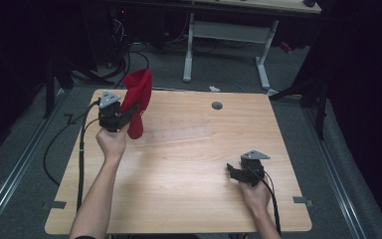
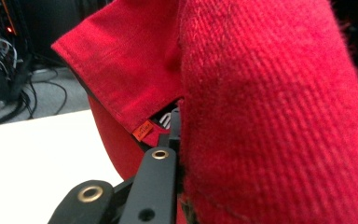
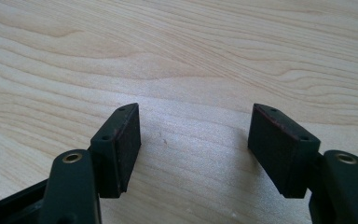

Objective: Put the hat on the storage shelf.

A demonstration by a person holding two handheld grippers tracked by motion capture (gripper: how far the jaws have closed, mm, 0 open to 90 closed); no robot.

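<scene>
I judge my left gripper (image 1: 127, 113) clamped on the red woven cloth garment (image 1: 137, 99), raised off the light wooden table (image 1: 189, 164) at ten o'clock to hang free, while my right gripper (image 1: 235, 172) waits gaping at four o'clock.

Right gripper (image 3: 195, 140) with two black jaws spread wide apart, dark pads (image 3: 129, 140) facing inward, pale wooden table (image 3: 191, 56) with wavy grain lay underneath

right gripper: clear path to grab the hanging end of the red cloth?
Probably yes. The right gripper is open and empty, with bare table between it and the red cloth held up by the left gripper.
</scene>
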